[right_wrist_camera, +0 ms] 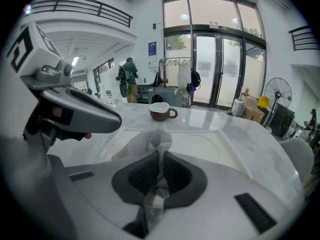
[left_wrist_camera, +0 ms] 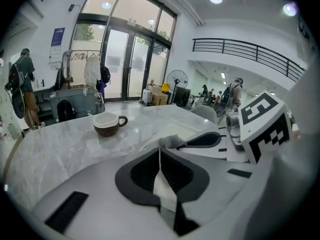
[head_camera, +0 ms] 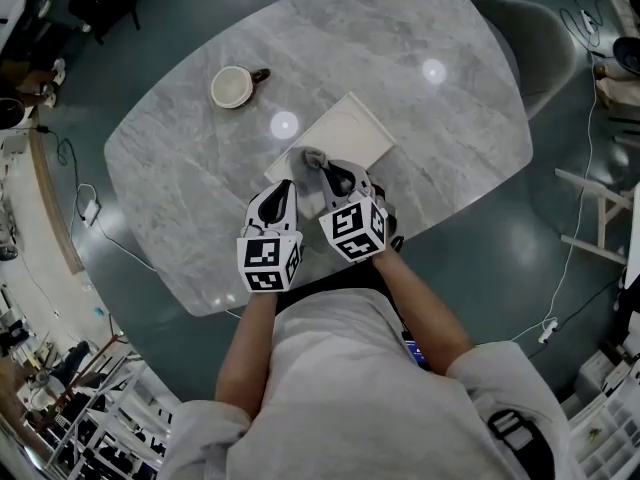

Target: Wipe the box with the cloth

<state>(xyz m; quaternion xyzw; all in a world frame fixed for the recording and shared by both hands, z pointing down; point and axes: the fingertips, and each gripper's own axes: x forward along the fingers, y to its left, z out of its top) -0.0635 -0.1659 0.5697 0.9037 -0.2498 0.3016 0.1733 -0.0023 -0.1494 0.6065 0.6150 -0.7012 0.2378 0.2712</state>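
While right tool (right_wrist_camera: 160, 156) pinches grey cloth (right_wrist_camera: 145, 146) at white box (right_wrist_camera: 215, 151), left tool (left_wrist_camera: 160, 154) closed, empty; cup (head_camera: 233, 86) beyond

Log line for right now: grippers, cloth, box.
right hand-held gripper: shut on cloth | cloth: on box near corner | left hand-held gripper: shut, beside box | cup: behind box

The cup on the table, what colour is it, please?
The cup is brown outside, white inside; clearest in left gripper view.
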